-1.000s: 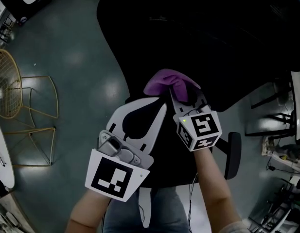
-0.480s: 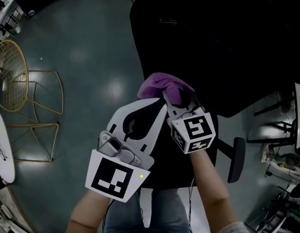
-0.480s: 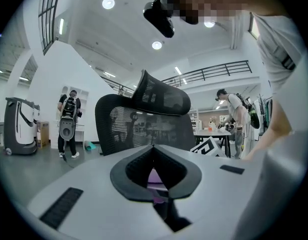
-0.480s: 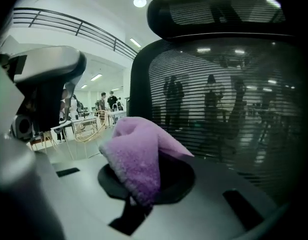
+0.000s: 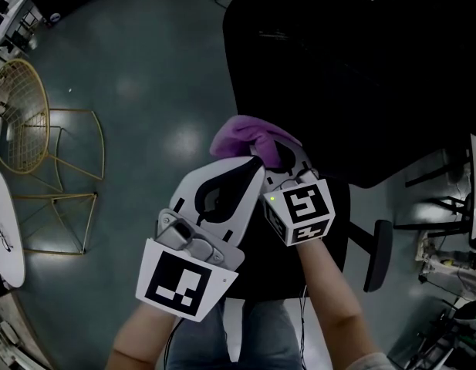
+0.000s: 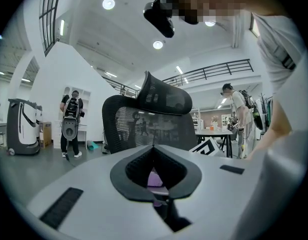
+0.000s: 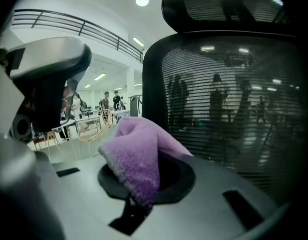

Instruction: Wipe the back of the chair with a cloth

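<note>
The purple cloth (image 5: 253, 137) is pinched in the right gripper (image 5: 286, 159), with the jaws clamped on its lower end; in the right gripper view the cloth (image 7: 139, 159) puffs up and flops over to the left above the right gripper (image 7: 144, 186), fuzzy side facing the camera. Right behind it is the black mesh back of the chair (image 7: 223, 99), with the headrest (image 7: 223, 9) on top; the cloth sits in front of the mesh near its left edge, but honestly I can't tell if it's touching or just short of it. From the head view the cloth is right at the lower left edge of the chair (image 5: 361, 75).

The left gripper (image 5: 253, 166) is just beside the right one, its tip next to the cloth; in the left gripper view the left gripper (image 6: 154, 149) has its jaws pressed together with nothing between them, and a bit of purple shows through the opening in its pads; the chair (image 6: 144, 124) is straight ahead of it.

Further out: grey-green floor (image 5: 145, 75), a gold wire chair (image 5: 21, 137) at the left, a black armrest (image 5: 379, 254) at the lower right; a person (image 6: 71, 121) stands far off in the background.
</note>
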### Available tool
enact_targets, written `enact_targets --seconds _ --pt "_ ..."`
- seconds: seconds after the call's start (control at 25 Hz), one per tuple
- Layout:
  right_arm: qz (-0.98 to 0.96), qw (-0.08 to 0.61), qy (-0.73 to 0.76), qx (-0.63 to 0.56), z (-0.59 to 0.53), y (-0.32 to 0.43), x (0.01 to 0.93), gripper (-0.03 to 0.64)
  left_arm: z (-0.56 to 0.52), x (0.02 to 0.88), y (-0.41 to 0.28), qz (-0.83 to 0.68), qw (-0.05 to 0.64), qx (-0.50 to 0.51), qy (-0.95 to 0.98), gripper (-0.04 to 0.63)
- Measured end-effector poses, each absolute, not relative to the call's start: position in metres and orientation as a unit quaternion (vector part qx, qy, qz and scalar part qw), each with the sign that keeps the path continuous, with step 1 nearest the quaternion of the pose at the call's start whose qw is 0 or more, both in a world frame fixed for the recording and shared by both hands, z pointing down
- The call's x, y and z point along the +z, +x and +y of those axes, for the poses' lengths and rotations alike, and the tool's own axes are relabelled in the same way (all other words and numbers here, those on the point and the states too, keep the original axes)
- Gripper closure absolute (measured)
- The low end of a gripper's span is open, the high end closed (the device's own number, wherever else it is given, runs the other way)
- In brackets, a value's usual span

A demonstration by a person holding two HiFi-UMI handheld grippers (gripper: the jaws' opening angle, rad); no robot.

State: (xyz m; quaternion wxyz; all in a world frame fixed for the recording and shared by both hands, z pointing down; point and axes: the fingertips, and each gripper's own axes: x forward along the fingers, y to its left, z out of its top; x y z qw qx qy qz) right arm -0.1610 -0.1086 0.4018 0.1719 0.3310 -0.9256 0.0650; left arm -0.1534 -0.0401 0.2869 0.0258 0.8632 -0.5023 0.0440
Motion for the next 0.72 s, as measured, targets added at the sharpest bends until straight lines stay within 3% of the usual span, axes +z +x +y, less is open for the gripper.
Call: enact_targets --seconds 0.72 --pt "-0.923 0.175 0.331 0.09 -0.097 -0.154 0.43 0.569 -0.035 0.29 -0.151 -0.502 0.021 0.05 0.863 0.583"
